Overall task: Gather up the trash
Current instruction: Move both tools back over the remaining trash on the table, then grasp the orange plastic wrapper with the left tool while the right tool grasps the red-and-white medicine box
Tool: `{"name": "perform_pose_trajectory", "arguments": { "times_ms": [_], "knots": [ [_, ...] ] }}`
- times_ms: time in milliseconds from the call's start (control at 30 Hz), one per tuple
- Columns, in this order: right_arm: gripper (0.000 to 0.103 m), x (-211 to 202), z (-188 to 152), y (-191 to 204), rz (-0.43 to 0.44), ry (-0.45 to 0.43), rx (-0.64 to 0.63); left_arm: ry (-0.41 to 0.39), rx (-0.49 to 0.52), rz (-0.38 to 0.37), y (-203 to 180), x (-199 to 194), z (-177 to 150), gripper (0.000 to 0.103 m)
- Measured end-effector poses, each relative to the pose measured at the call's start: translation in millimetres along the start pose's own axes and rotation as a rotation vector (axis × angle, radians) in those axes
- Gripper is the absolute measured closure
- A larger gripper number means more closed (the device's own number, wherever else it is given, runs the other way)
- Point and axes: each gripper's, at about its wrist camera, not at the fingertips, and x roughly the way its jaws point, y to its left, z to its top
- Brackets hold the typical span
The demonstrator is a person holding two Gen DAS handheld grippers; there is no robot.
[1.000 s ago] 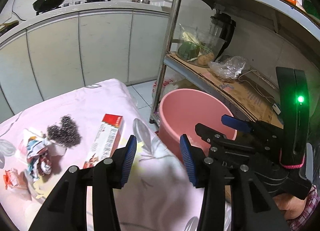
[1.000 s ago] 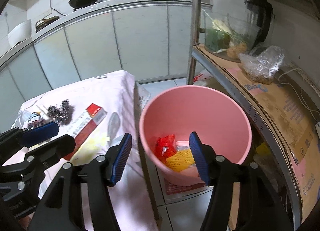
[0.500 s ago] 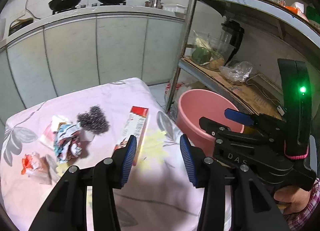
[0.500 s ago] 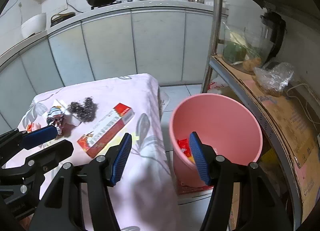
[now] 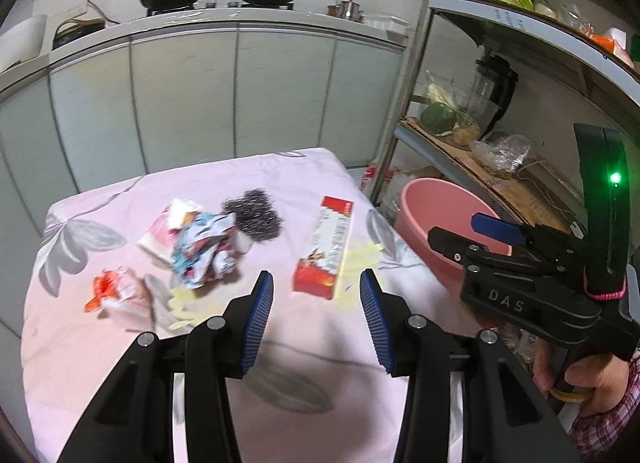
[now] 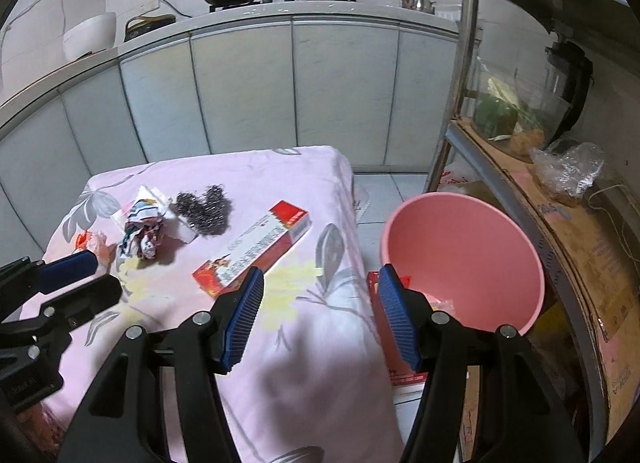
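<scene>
The box [image 5: 325, 247] lies just above the left gripper [image 5: 316, 319], long axis running up-frame; the right gripper [image 6: 320, 315] sits nearer the bin [image 6: 464, 255]. Both released, empty.

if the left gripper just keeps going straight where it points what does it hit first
Most likely the near red end of the long box, or the pink cloth just short of it; the left gripper is open and empty, and depth is unclear.
</scene>
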Motion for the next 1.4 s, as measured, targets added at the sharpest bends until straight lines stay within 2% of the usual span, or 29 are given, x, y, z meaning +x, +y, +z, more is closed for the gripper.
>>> {"name": "perform_pose_trajectory", "arguments": {
  "times_ms": [333, 567, 733, 833, 867, 933, 1200, 1367, 1400],
  "knots": [
    [0.043, 14.8, -9.7, 9.7, 0.171, 0.087, 0.045, 0.023, -0.053, 0.096, 52.6, -23.2, -28.7, 0.059],
    [0.043, 35.5, -14.2, 16.4, 0.253, 0.147, 0.114, 0.062, -0.15, 0.163, 99.8, -24.1, -49.5, 0.059],
    [0.043, 44.2, -12.2, 23.3, 0.265, 0.157, 0.124, 0.064, -0.272, 0.183, 132.1, -19.0, -42.8, 0.059],
    [0.043, 48.0, -11.5, 27.0, 0.263, 0.162, 0.117, 0.051, -0.284, 0.204, 139.4, -15.0, -31.4, 0.058],
    [0.043, 50.2, -11.3, 28.2, 0.261, 0.166, 0.115, 0.052, -0.286, 0.207, 142.2, -12.1, -26.6, 0.055],
    [0.043, 53.3, -10.6, 28.1, 0.259, 0.172, 0.119, 0.066, -0.293, 0.226, 146.7, -1.4, -18.9, 0.05],
    [0.043, 66.3, -5.7, 24.0, 0.275, 0.196, 0.161, 0.143, -0.363, 0.284, 175.6, 50.0, -13.1, 0.048],
    [0.043, 81.6, -1.5, 19.9, 0.317, 0.241, 0.237, 0.128, -0.338, 0.258, 177.4, 55.3, -15.4, 0.047],
    [0.043, 86.5, 0.2, 20.0, 0.33, 0.254, 0.256, 0.125, -0.328, 0.254, 177.4, 55.7, -16.1, 0.05]
  ]
}}
